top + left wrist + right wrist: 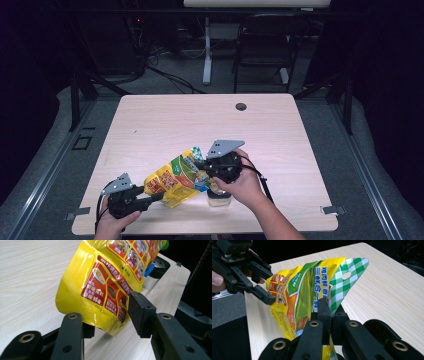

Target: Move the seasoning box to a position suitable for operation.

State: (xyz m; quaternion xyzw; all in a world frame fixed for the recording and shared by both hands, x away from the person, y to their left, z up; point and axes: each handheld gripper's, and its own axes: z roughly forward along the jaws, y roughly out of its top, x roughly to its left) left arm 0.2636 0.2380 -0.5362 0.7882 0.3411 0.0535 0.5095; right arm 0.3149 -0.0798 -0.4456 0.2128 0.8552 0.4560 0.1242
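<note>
Nearest to the high camera are the two forearms of the person, and the left hand at the table's front edge holds the left gripper (pixel 150 198), whose jaws stand a little spread around the lower corner of a yellow seasoning bag (pixel 175 180). In the left gripper view one black pad (pixel 140 312) touches the bag's printed face and the other jaw sits under the bottom fold, so I judge it as a loose bracket, not yet a firm pinch. The right gripper (pixel 205 167) is pressed together on the bag near its top, just below the green checked header (pixel 348 277). The bag hangs in the air between the two grippers, above the front part of the wooden table (pixel 165 120), and its long axis runs from the left gripper up and to the right toward the right gripper. So the bag lies straight in front of the left jaws, and the right hand carries the weight. Below the right hand stands a small clear jar (pixel 220 198) with an open mouth, and the bag's upper end is just above it; I think the coming move turns on bringing this end over the mouth. The high view shows the jar under the hand, which the right gripper view does not. The left gripper view shows the jar's dark rim (pixel 160 266) behind the bag. The right gripper view shows the hang hole in the header and the left gripper (pixel 265 296) at the far corner.
</note>
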